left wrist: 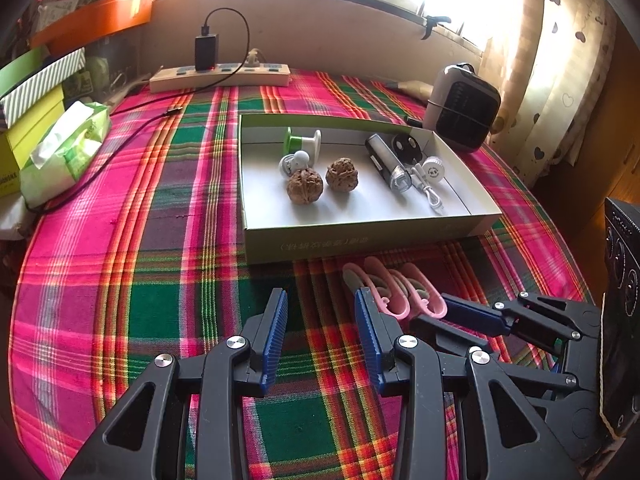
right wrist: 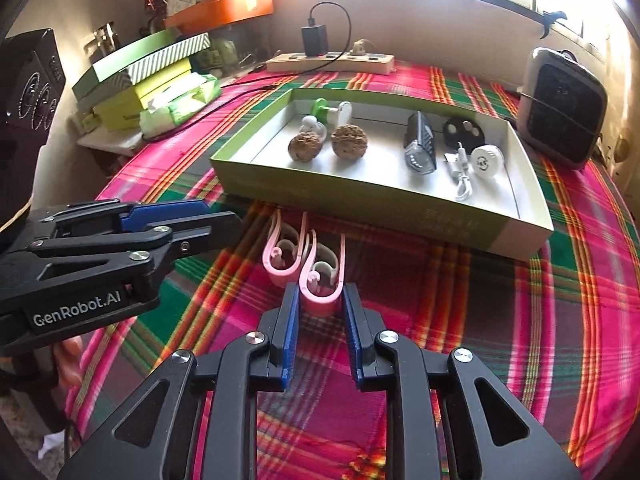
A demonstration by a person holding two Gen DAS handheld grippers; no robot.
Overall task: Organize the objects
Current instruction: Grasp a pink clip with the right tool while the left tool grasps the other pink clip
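right wrist: box holds walnuts.

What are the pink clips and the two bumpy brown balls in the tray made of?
The pink U-shaped clips look like smooth, slightly glossy plastic: even colour and rounded moulded edges, with a grey inner part. The two bumpy brown balls in the shallow green cardboard tray look like walnut shells: deeply wrinkled, matt and woody. I cannot be certain from looks alone.

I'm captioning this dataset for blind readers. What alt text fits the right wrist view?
The right gripper has its blue-padded jaws pinched on one of two pink plastic U-shaped clips lying on a pink-and-green plaid tablecloth. Behind sits a shallow green cardboard tray holding two walnuts and small gadgets; the left gripper is at left.
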